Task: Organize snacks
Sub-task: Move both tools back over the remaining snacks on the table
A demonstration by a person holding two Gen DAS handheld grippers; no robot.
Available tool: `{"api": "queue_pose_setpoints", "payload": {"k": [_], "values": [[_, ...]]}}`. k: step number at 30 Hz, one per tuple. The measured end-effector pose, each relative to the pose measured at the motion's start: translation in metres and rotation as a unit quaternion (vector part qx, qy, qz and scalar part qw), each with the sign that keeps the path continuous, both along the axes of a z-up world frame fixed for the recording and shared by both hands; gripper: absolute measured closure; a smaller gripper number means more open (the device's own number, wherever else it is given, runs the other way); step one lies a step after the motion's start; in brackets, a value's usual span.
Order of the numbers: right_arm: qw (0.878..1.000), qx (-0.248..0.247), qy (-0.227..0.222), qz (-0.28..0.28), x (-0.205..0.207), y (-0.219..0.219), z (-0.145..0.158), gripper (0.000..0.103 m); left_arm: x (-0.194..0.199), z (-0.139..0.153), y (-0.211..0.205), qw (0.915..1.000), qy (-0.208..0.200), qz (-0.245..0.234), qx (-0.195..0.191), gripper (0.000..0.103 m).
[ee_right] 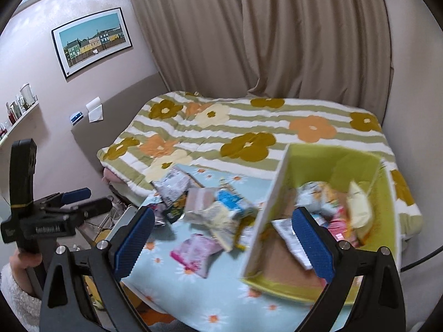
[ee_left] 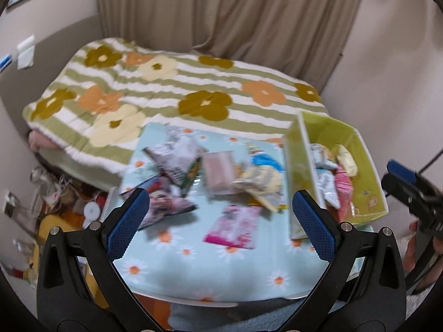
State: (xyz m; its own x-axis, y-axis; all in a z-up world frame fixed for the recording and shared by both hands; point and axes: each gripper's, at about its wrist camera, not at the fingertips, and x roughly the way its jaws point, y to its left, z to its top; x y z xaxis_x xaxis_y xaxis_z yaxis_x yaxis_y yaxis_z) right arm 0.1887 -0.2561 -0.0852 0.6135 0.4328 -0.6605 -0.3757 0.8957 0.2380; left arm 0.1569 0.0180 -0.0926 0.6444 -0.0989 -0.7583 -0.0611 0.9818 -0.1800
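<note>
Pink packet (ee_left: pixel 232 228) between left claw (ee_left: pixel 220 221) pads

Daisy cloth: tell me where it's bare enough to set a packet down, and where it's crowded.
Free: the near strip of the daisy cloth, between the pink packet and the table's front edge. Crowded: the far middle, where the snack pile overlaps up to the green box. The box's near half is mostly bare; packets fill its far end.

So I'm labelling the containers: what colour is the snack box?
Lime green box, white-edged; clearest in the right wrist view.
</note>
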Motion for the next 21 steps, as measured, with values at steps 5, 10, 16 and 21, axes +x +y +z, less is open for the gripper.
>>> {"api": "queue_pose_setpoints", "payload": {"k": [5, 10, 16, 21], "values": [[0.999, 0.007, 0.046, -0.022, 0.006, 0.046, -0.026, 0.004, 0.010, -0.019, 0.059, 0.9990, 0.034, 0.022, -0.018, 0.001], [0.994, -0.011, 0.091, -0.061, 0.011, 0.077, -0.054, 0.004, 0.032, -0.050, 0.103, 0.9950, 0.079, 0.029, -0.053, 0.001], [0.985, -0.013, 0.128, -0.113, 0.018, 0.102, -0.088, 0.004, 0.067, -0.096, 0.125, 0.9883, 0.130, 0.006, -0.079, 0.001], [0.976, -0.028, 0.159, -0.147, 0.015, 0.110, -0.118, 0.004, 0.090, -0.138, 0.121, 0.9807, 0.173, -0.014, -0.090, 0.001]]}}
